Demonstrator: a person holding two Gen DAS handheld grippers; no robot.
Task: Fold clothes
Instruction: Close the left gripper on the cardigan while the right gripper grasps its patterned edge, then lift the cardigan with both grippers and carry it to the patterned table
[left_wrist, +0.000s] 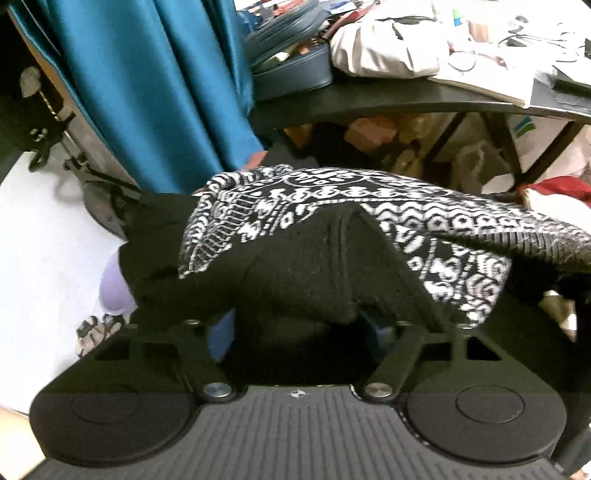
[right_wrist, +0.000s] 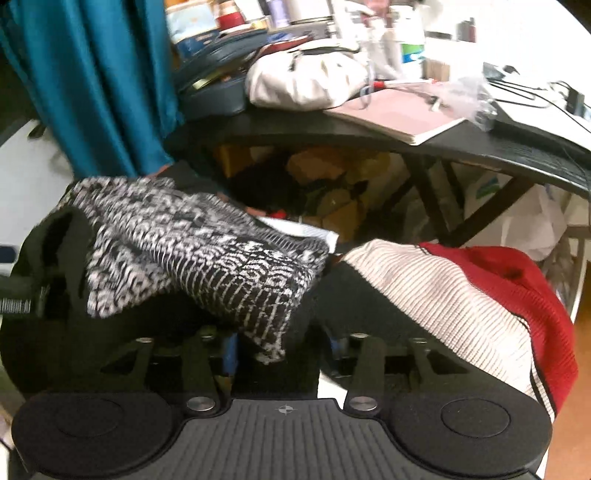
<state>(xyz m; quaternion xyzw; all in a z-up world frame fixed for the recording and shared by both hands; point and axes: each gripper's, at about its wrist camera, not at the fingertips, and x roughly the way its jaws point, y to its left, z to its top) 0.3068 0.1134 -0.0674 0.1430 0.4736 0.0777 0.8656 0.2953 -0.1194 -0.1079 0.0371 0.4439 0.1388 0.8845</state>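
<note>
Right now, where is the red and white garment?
In the right wrist view, the red and white garment lies at the right, beside the black-and-white patterned sweater, below the cluttered black table.

- Indoor light, moderate; white wall blown out at left.
- Under the desk: deep shadow.
- Fisheye bends the desk edge; corners go black.
- Right view softer: motion blur on the patterned knit.
- Left view's knit sharper.
</note>
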